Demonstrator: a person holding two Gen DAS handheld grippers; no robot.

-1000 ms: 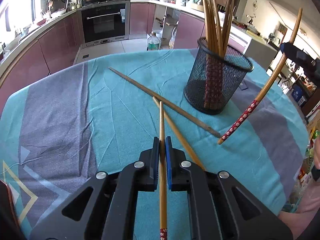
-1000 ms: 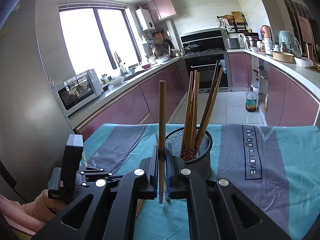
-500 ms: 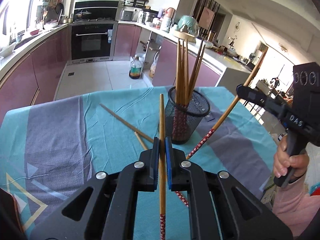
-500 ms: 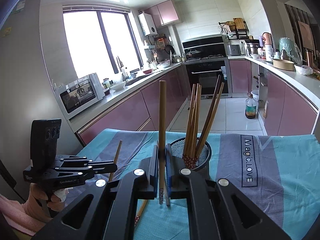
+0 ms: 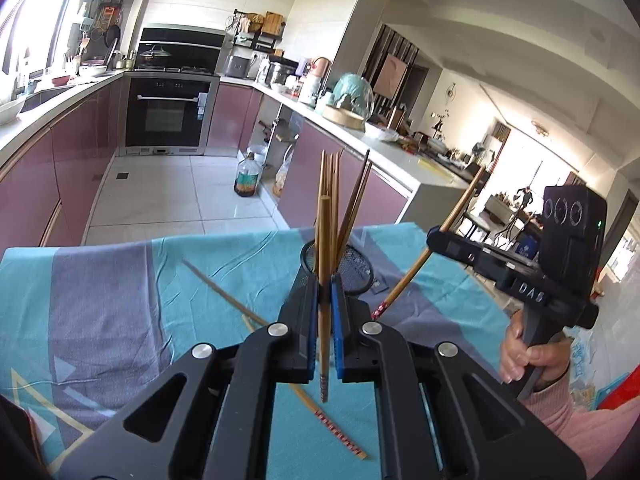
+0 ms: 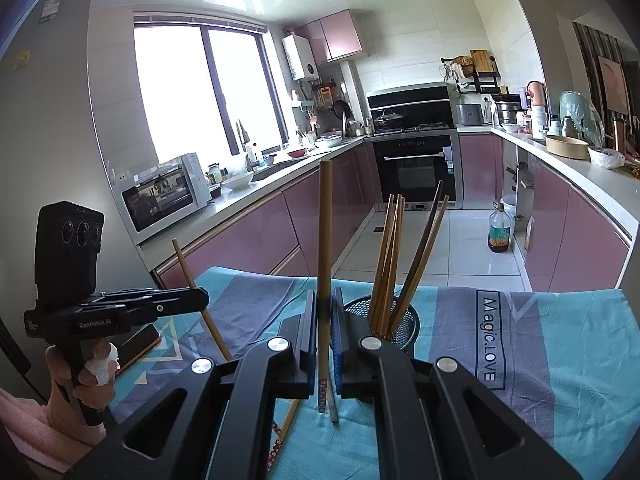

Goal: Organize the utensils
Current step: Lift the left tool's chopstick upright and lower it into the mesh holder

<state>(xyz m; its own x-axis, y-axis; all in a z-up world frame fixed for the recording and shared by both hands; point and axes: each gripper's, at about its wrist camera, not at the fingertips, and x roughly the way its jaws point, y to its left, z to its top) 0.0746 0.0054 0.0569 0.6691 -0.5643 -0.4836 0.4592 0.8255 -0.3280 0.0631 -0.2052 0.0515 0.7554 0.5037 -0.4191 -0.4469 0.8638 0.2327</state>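
Observation:
My left gripper (image 5: 325, 292) is shut on a wooden chopstick (image 5: 324, 248), held upright above the table, just in front of the black mesh holder (image 5: 356, 270) that has several chopsticks standing in it. My right gripper (image 6: 325, 308) is shut on another chopstick (image 6: 325, 232), also upright, left of the holder (image 6: 400, 326). In the left wrist view the right gripper (image 5: 434, 238) shows at the right with its chopstick (image 5: 424, 258) slanted. Two loose chopsticks (image 5: 224, 294) lie on the cloth.
The table has a teal and grey cloth (image 5: 120, 288) with "Magic.LOVE" printed on it (image 6: 490, 338). A dark flat object (image 6: 138, 344) lies near the left corner. Kitchen counters, an oven and a bottle (image 5: 246, 176) on the floor are behind.
My left gripper has lifted its chopstick off the cloth and tilted it upright toward the holder. The right gripper has held its chopstick upright and shifted only slightly.

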